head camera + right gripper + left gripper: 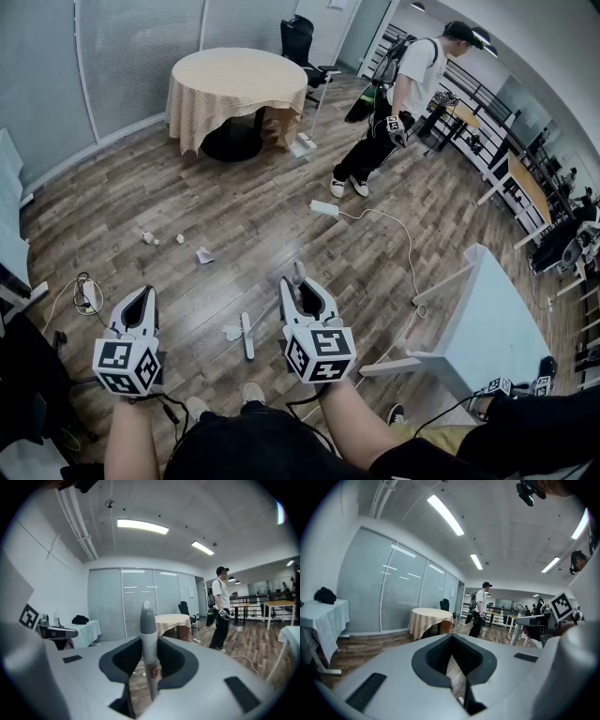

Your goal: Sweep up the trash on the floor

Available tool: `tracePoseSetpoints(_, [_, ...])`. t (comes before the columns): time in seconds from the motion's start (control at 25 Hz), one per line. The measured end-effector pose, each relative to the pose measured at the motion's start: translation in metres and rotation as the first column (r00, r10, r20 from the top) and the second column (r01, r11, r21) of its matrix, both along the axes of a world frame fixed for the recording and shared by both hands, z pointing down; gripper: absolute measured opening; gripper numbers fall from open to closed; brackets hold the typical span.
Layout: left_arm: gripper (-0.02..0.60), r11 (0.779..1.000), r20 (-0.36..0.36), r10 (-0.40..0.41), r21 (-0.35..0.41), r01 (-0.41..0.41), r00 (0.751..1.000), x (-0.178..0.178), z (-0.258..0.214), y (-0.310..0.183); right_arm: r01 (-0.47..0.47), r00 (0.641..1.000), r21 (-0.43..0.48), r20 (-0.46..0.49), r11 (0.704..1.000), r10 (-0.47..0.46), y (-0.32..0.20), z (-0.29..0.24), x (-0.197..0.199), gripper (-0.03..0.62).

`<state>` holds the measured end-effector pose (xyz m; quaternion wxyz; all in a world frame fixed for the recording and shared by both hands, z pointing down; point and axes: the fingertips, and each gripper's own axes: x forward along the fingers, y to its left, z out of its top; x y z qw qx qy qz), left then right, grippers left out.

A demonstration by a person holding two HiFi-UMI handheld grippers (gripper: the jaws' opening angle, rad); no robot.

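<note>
Crumpled paper scraps lie on the wood floor: one (150, 237) at the left, a small one (180, 239), a folded one (203, 254), and one (232, 331) close to my feet. Beside that last scrap rests a white broom head (247, 336). My right gripper (302, 286) is shut on the broom's grey handle (298, 273), whose rounded tip (146, 616) sticks up between the jaws of the right gripper (147, 644). My left gripper (142, 292) hangs over the floor at the left, shut and holding nothing. In the left gripper view, only a thin slit shows between the jaws of the left gripper (452, 641).
A round table with a yellow cloth (239, 80) stands at the back, with a black chair (298, 37) behind it. A person (398, 98) walks at the back right. A white power strip (324, 208) and its cable cross the floor. White table (487, 328) right; cables (84, 295) left.
</note>
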<state>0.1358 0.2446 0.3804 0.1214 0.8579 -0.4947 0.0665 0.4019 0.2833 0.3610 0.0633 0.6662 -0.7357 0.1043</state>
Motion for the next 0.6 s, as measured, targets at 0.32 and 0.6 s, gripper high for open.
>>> tracePoseSetpoints(0.32, [-0.005, 1.0, 0.027, 0.012, 0.029, -0.013, 1.0, 0.01, -0.006, 0.0, -0.033, 0.999, 0.04, -0.006, 0.999, 0.033, -0.004, -0.011, 0.007, 0.114])
tracePoseSetpoints(0.6, [-0.005, 1.0, 0.02, -0.004, 0.019, 0.004, 1.0, -0.003, -0.003, 0.002, -0.065, 0.997, 0.039, -0.036, 0.997, 0.066, -0.005, -0.011, 0.008, 0.11])
